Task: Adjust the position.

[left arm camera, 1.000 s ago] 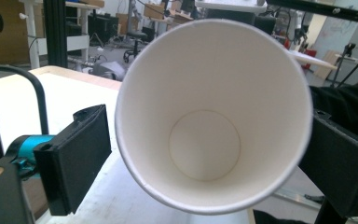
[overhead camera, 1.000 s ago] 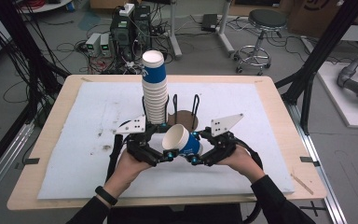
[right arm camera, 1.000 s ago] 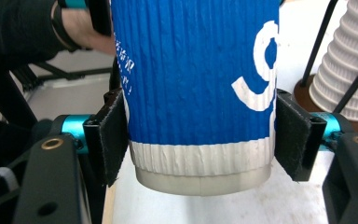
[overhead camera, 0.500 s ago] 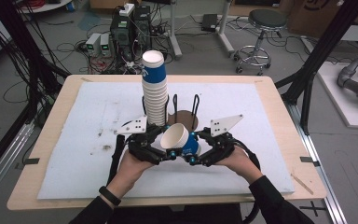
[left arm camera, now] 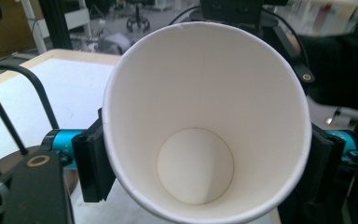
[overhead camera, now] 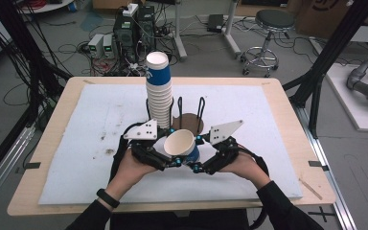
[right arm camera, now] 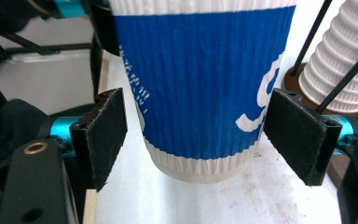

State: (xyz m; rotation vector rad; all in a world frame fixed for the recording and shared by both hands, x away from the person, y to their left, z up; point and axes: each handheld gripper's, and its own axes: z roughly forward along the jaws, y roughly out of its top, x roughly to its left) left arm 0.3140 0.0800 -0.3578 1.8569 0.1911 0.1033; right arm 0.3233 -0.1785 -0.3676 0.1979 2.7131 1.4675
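Observation:
A blue ribbed paper cup [overhead camera: 179, 143] with a white inside hangs tilted over the mat between both hands. My left gripper [overhead camera: 174, 147] is shut on it. In the left gripper view its black pads [left arm camera: 92, 164] press on both sides of the cup [left arm camera: 200, 116] just below the rim, after the jaws have just been closing. My right gripper [overhead camera: 196, 153] is open. Its jaws have just been opening. In the right gripper view its pads [right arm camera: 103, 135] stand apart from the cup's [right arm camera: 196, 84] lower wall on both sides.
A tall stack of the same cups [overhead camera: 158, 88] stands in a black wire holder with a round brown base [overhead camera: 190, 123] just behind the hands. A white mat [overhead camera: 76, 124] covers the wooden table [overhead camera: 287, 110]. Cables, a stool and equipment lie on the floor beyond.
Hands and cup stay almost in place. The left gripper's jaws have drawn in onto the cup, while the right gripper's jaws have spread off it.

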